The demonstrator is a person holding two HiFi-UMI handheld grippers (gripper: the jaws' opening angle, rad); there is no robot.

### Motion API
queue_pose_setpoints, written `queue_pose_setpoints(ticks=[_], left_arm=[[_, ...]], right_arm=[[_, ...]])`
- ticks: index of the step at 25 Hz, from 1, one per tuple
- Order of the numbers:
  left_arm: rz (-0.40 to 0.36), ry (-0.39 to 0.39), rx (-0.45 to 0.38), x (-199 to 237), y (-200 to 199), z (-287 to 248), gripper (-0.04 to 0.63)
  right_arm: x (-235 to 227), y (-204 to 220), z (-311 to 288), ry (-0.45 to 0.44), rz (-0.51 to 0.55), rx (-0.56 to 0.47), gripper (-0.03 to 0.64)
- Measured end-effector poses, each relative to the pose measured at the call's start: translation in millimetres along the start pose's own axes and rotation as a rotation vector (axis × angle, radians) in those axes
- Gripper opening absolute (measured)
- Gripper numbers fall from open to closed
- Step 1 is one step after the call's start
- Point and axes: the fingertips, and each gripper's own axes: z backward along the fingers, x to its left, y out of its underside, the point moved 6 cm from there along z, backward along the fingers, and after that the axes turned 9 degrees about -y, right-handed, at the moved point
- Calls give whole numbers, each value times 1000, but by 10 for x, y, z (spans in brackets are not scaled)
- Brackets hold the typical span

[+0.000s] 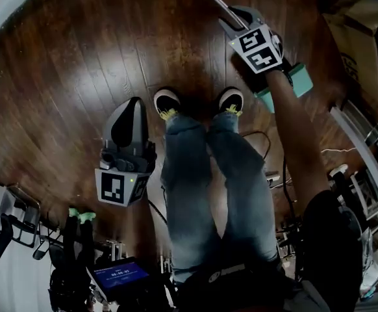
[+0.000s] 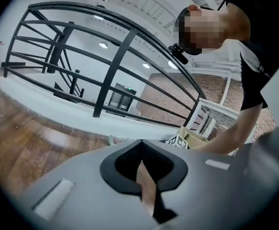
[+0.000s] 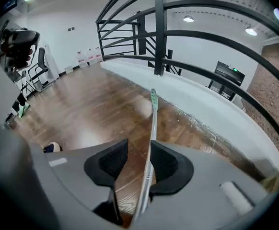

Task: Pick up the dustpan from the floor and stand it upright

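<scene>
At centre, right tool [image 3: 139,145] half open, dustpan handle [image 3: 153,114] between pads; left tool [image 2: 140,146] closed, empty. Box [image 1: 354,38] upper right.

Not much to read here. The small screen [image 1: 119,275] at the bottom edge of the head view shows a row of pale digits, too blurred to make out. The near marker cube [image 1: 116,187] and the far marker cube [image 1: 258,49] carry black-and-white square patterns, no letters. The cardboard box [image 1: 354,44] has dark print, illegible. The green sign [image 2: 128,86] over the doorway is too small to read.
</scene>
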Motion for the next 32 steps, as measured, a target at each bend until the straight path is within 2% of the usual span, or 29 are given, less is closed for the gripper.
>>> queue_pose_setpoints(ticks=[7,11,13,17,22,27,32], left_arm=[[23,38,54,127,523,-163,17],[41,42,58,187,663,-158,17],[33,48,52,211,683,-182,17],[6,32,33,294,631,-337,17],[-77,-5,39,260,481,-1087,17],[-113,44,102,58,492,-1637,17],[-79,37,100,-61,200,-1388,16]], right_arm=[[-312,267,-475,30,-38,17,144],[-332,285,-661,26,-43,105,133],[-372,264,-748,38,-38,152,109],[-414,224,-837,37,-48,222,103],[-409,217,-879,65,-44,245,101],[-446,181,-760,110,-84,235,91],[-362,-242,-119,139,-93,124,89]])
